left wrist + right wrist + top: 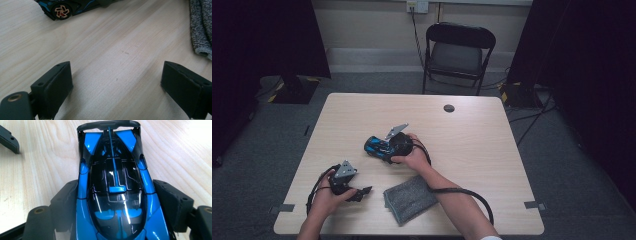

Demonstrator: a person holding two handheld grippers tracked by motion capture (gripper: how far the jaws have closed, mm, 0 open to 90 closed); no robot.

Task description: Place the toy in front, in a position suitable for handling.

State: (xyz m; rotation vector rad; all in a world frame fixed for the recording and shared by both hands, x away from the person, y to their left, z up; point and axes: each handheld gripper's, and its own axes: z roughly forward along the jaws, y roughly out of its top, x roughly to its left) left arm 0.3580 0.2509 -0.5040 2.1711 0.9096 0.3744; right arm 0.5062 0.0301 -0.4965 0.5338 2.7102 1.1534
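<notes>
Near the tabletop's front edge the left claw [362, 192] rests spread and empty beside the grey cloth [410, 198], while toward the middle the right claw [117, 202] already pinches the blue toy car [115, 187] by its flanks, wheels apparently not lifted yet.

I'm in a bare lab or recording room: my pale wood table [492, 150] stands on grey carpet [572, 175], a black folding chair [458, 52] waits at the plain wall, dark curtains [262, 40] hang either side, cables [532, 117] trail to a wall socket [417, 6].
</notes>
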